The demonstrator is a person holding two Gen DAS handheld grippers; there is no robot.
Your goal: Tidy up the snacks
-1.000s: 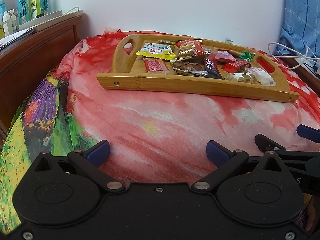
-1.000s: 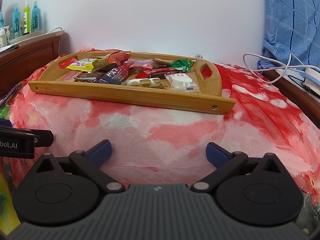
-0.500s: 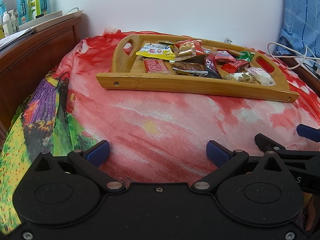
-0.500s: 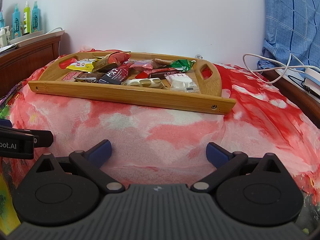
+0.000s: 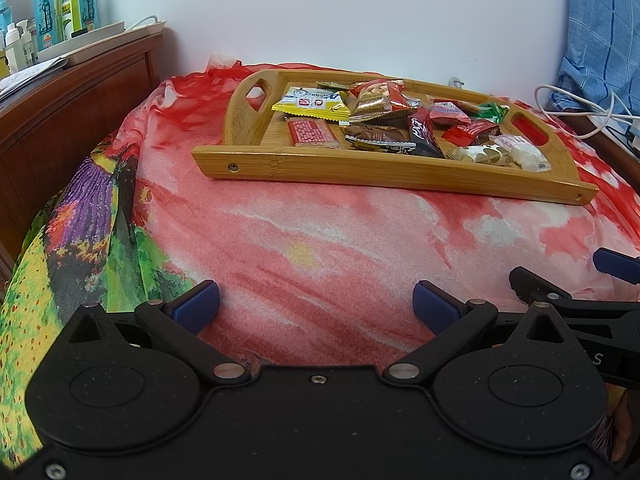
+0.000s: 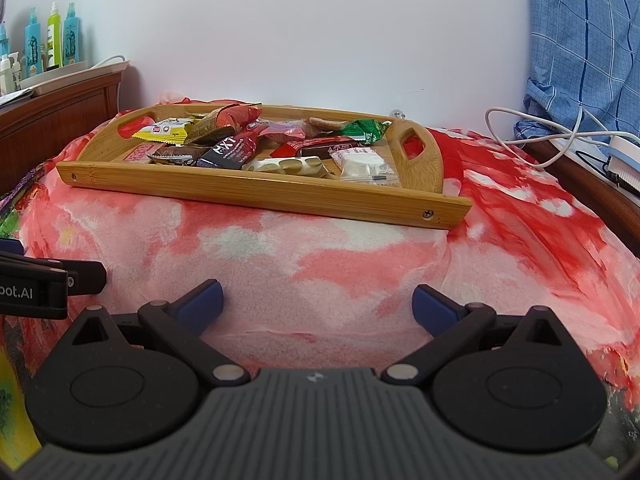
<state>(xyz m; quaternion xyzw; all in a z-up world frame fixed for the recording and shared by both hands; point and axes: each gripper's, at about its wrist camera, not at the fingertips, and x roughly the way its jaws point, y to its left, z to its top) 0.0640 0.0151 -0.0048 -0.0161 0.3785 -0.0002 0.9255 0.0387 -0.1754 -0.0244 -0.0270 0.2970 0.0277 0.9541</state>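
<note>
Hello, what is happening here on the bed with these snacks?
A person holds two tongs over a red flowered cloth, and neither one grips anything. The left tongs and the right tongs are both open and short of the wooden tray. The wrapped snacks lie mixed in the tray, none picked up.

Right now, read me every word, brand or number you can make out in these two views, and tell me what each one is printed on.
"MXT": on the dark snack wrapper in the wooden tray.
"oot.AI", cut off by the frame edge: on the left gripper's body, seen in the right wrist view.
"S": on the right gripper's body, seen in the left wrist view.
Too small or blurred to read: the print on the yellow packet, the green packet, the red wrapper and the bottles.
</note>
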